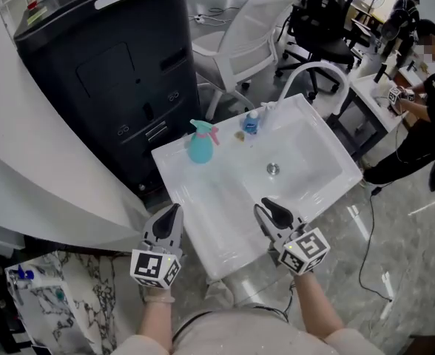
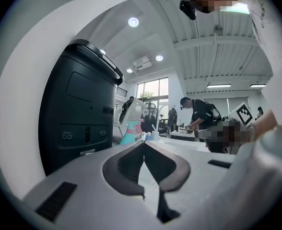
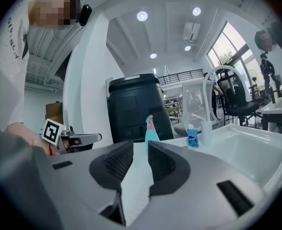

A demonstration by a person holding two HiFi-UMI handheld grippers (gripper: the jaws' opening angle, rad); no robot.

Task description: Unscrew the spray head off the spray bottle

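Observation:
A teal spray bottle (image 1: pixel 200 147) with a pink spray head stands upright at the far left corner of the white sink unit (image 1: pixel 217 228). It shows far ahead in the left gripper view (image 2: pixel 130 133) and in the right gripper view (image 3: pixel 151 131). My left gripper (image 1: pixel 174 211) hovers at the unit's near left edge, its jaws closed tip to tip with nothing in them (image 2: pixel 143 143). My right gripper (image 1: pixel 265 207) is over the near part of the counter. Its jaws stand slightly apart with nothing between them (image 3: pixel 140 146). Both grippers are well short of the bottle.
A small blue bottle (image 1: pixel 251 122) stands by the arched faucet (image 1: pixel 315 71) behind the basin with its drain (image 1: pixel 273 169). A tall black cabinet (image 1: pixel 121 65) stands behind the unit on the left. White and black office chairs and a person at a desk (image 1: pixel 425 87) are beyond.

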